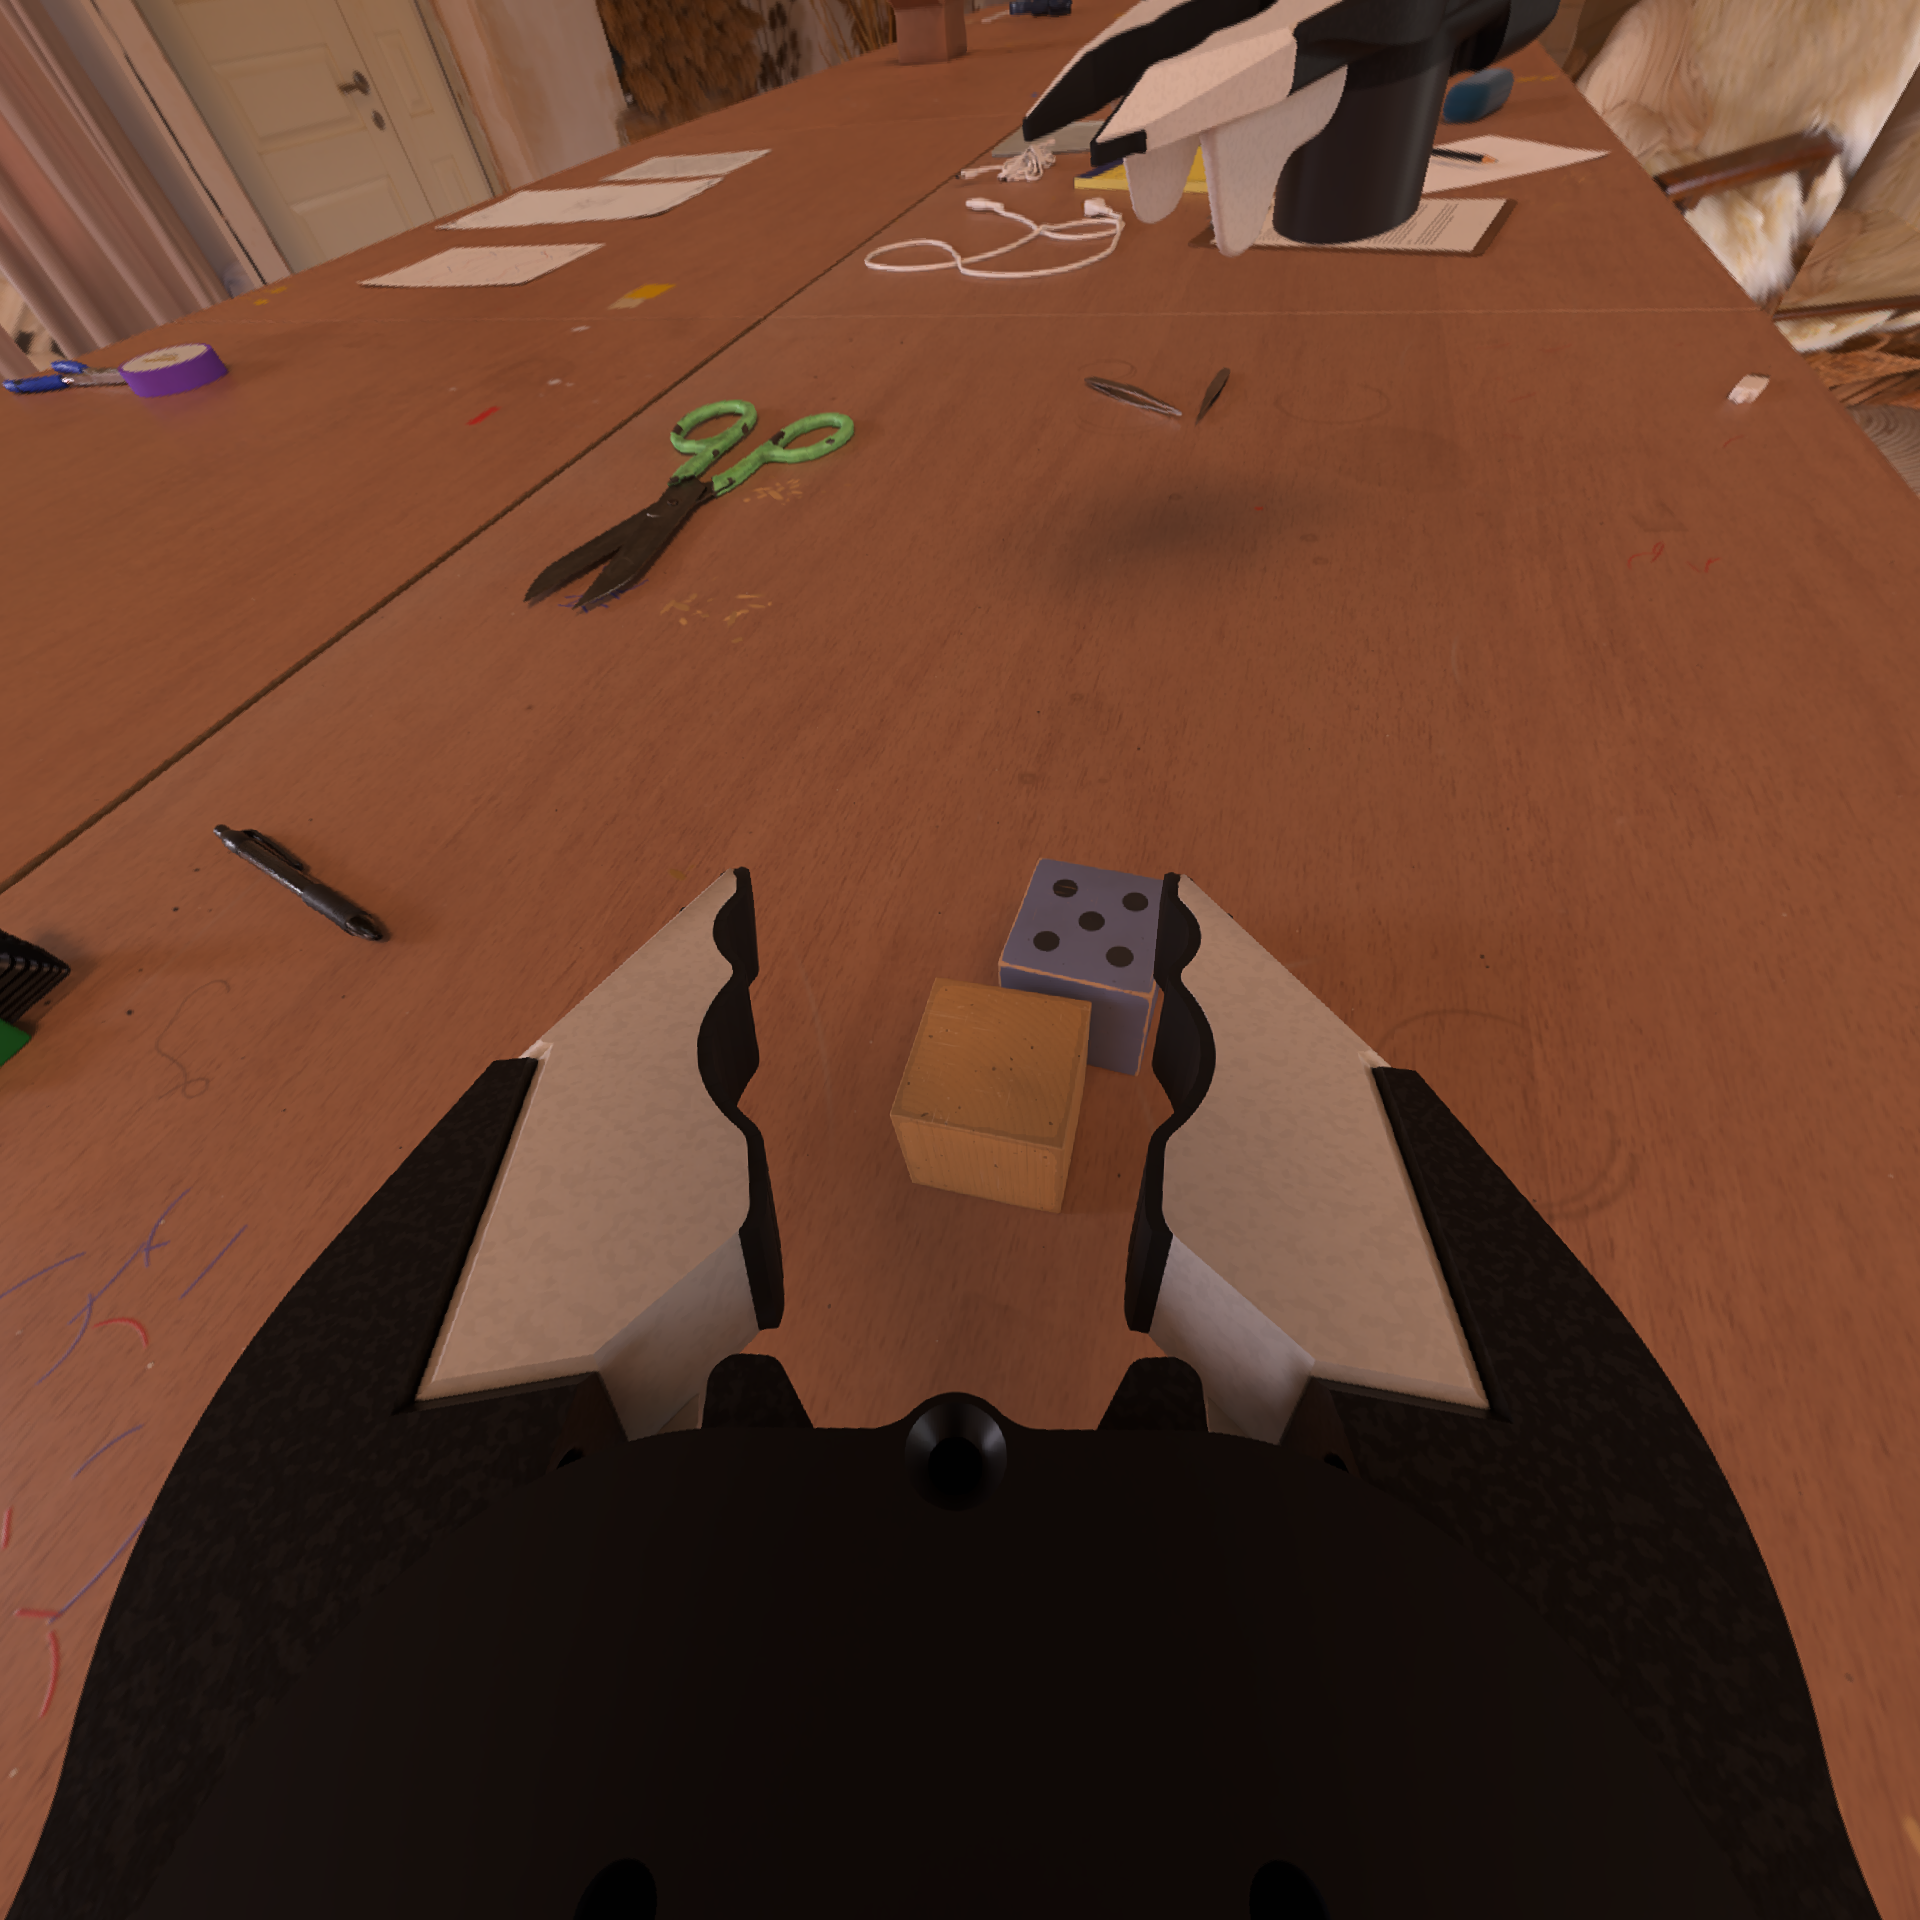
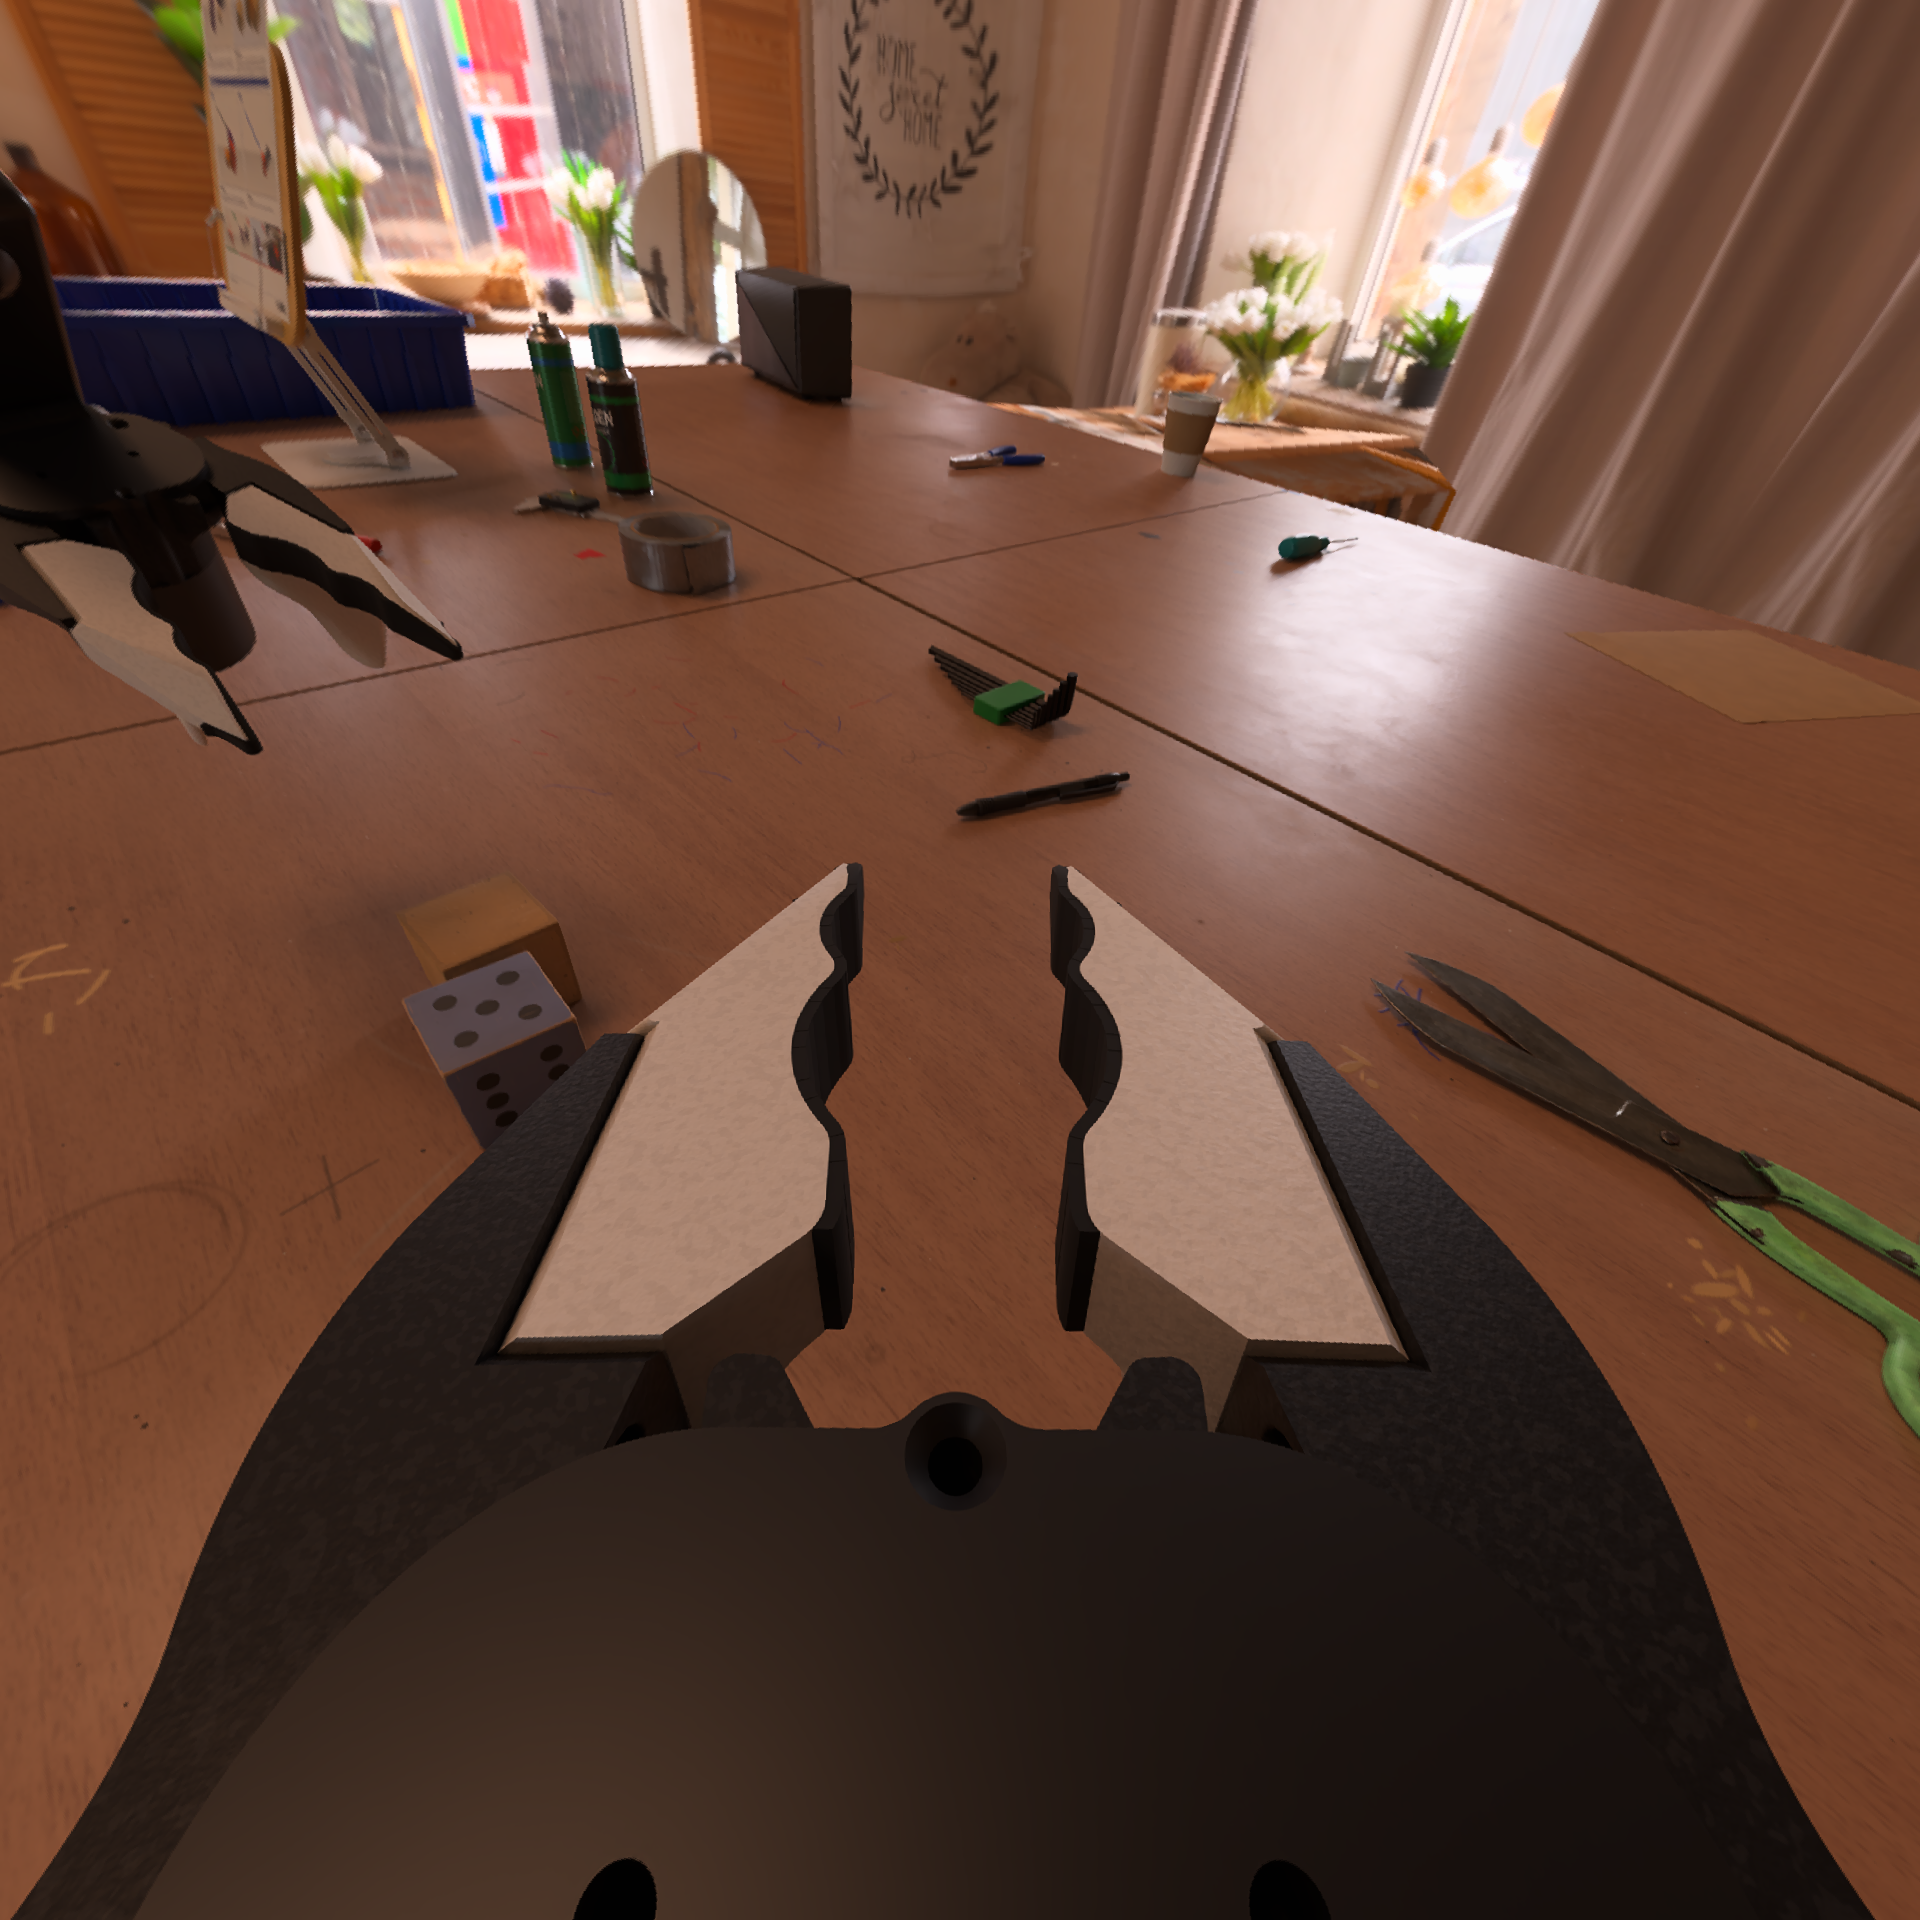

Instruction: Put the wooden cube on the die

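Left wrist view, left to right: a black pen [image 1: 299, 883] lies on the brown wood-grain table [image 1: 1455, 831], with green-handled scissors [image 1: 691, 504] farther off, dark blades parted. The left gripper [image 1: 956, 894] hangs above the table, tilted down and forward, its fingers spread wide and holding nothing; each finger [image 1: 623, 1122] is a flat, pale, wedge-shaped plate edged on the inside with a black wavy pad and set in a black textured housing. The wooden cube [image 1: 992, 1091] sits on the table in the gap between the fingers, nearer the right-hand one and clear of both; it is light tan with a fine grain and sharp edges. The die [image 1: 1086, 951] stands just behind it and slightly right, seemingly touching at a corner; it is grey-blue with black pips, five showing on top, and its right edge is hidden by the right finger. The cube is on the table, not on the die. Right wrist view, left to right: the left gripper [image 2: 358, 696] shows at the far left, raised and angled down, fingers apart. Below it the die [image 2: 499, 1039] stands in front of the wooden cube [image 2: 488, 925], both to the left of the right gripper [image 2: 956, 873]. This gripper is held low over bare table [image 2: 1351, 727], pointing forward, its fingers moderately parted and empty. Beyond lie a green-clipped hex key set [image 2: 1013, 694] and the pen [image 2: 1044, 795]; the scissors [image 2: 1683, 1143] lie at right.
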You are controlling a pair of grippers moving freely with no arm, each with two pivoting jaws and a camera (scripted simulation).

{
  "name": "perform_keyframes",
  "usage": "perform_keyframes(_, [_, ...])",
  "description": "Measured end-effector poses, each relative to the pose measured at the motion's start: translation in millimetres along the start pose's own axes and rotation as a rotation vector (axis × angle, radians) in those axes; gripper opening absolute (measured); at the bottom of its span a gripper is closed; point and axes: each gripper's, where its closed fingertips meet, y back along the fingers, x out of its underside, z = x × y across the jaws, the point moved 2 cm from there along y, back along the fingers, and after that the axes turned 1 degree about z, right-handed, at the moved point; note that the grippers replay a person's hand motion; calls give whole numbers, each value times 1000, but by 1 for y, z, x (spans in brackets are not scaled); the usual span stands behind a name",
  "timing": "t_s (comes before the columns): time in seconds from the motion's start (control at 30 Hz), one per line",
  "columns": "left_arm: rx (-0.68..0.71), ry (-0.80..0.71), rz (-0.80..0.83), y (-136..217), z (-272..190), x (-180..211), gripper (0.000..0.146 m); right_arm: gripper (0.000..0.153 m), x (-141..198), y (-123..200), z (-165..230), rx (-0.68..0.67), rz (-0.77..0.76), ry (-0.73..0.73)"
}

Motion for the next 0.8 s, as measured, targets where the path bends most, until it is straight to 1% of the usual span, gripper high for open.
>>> perform_keyframes(0.07, [11,-8,11,-5,-1,9,79,40,4,-3,0,8,33,10])
perform_keyframes(0.2, [113,-8,63,-23,-10,41,84,43,16,-9,-2,13,64,-11])
perform_keyframes(0.3, [138,-17,42,-32,-11,51,85,43,20,-9,-3,4,71,-29])
perform_keyframes(0.4, [148,-49,79,-36,-10,62,85,44,27,-9,-4,-21,80,-68])
perform_keyframes(0.5, [150,-90,87,-40,-8,70,84,44,35,-9,-7,-12,96,-85])
perform_keyframes(0.63, [201,-113,93,-47,-8,72,82,44,35,-10,-7,-30,86,-106])
perform_keyframes(0.8, [226,-147,155,-53,-16,81,85,45,37,-9,-9,-24,101,-100])
